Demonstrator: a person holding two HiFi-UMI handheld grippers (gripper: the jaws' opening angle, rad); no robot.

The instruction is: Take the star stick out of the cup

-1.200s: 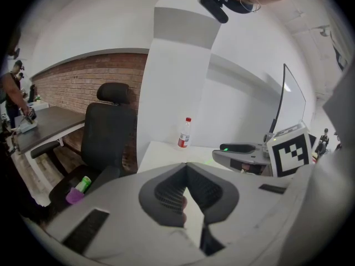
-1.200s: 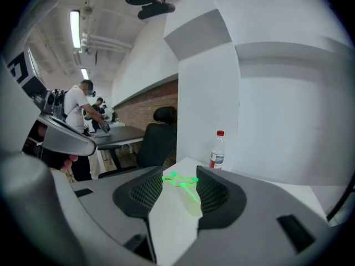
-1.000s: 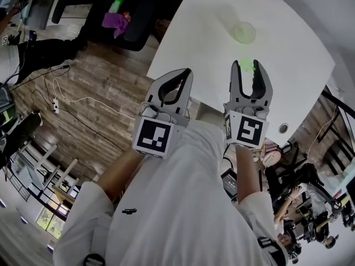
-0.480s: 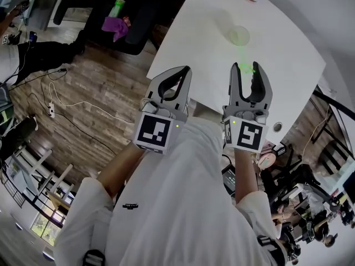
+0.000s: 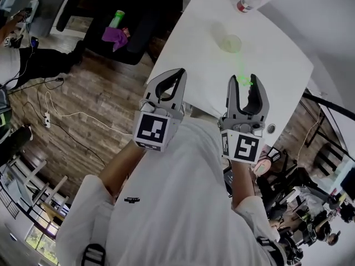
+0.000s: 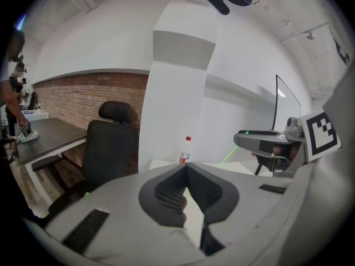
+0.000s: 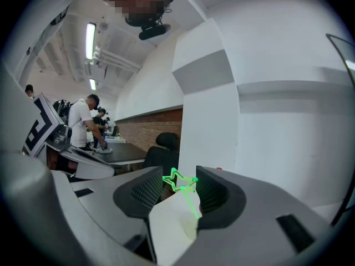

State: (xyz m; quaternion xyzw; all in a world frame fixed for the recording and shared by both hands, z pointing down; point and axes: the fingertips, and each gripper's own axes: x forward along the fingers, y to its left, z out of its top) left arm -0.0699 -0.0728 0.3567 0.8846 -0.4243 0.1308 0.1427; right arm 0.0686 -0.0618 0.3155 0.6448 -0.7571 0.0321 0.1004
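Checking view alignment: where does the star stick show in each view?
Head view: star stick right of centre, upper half.
Left gripper view: green stem only, right of centre.
Right gripper view: star at centre, lower half.
Shared landmark: the black office chair.

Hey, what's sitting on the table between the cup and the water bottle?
Nothing. In the head view, the stretch of white table between the cup and the bottle is bare.
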